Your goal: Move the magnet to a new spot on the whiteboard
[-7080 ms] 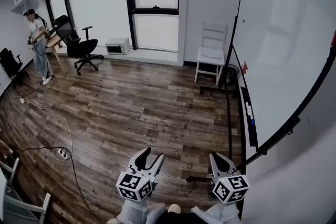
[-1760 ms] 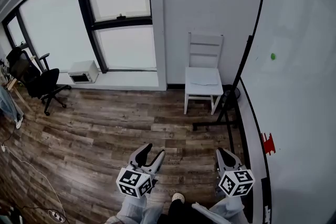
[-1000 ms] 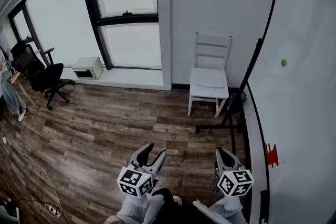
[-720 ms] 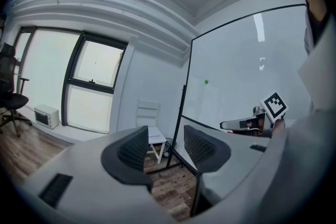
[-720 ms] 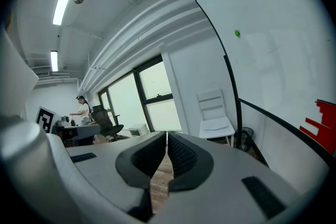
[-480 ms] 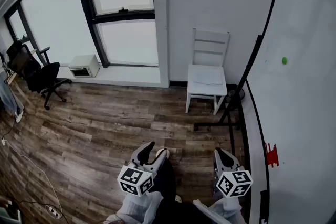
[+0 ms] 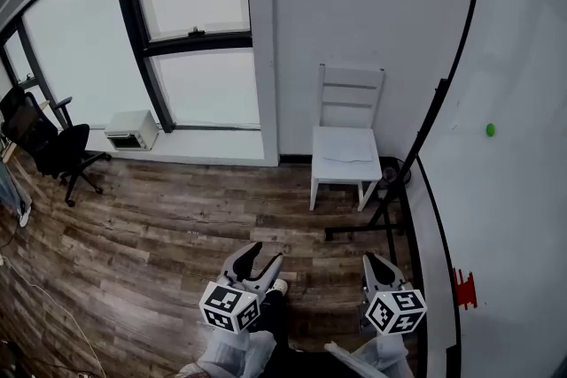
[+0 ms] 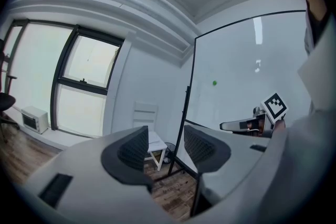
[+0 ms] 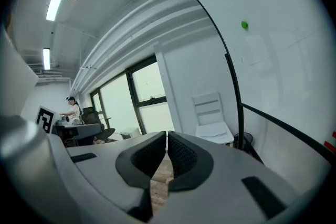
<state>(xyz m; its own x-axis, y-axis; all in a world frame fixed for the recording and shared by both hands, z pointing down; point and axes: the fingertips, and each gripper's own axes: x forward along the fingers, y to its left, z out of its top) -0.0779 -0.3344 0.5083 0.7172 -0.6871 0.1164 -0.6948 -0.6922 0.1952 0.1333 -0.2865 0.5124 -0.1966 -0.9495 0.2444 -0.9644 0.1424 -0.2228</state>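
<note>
The small round green magnet (image 7: 490,129) sits high on the large white whiteboard (image 7: 514,190), well above its lower edge and well apart from both tools, so nothing is grasped yet. The right tongs (image 9: 167,137), nearer the whiteboard, are closed on nothing. The left tongs (image 8: 164,138), farther from it, stand open and empty. Both are carried low, pointing forward, which I judge suits walking up rather than reaching. A white wooden chair (image 7: 347,142) stands beside the whiteboard's far end.
</note>
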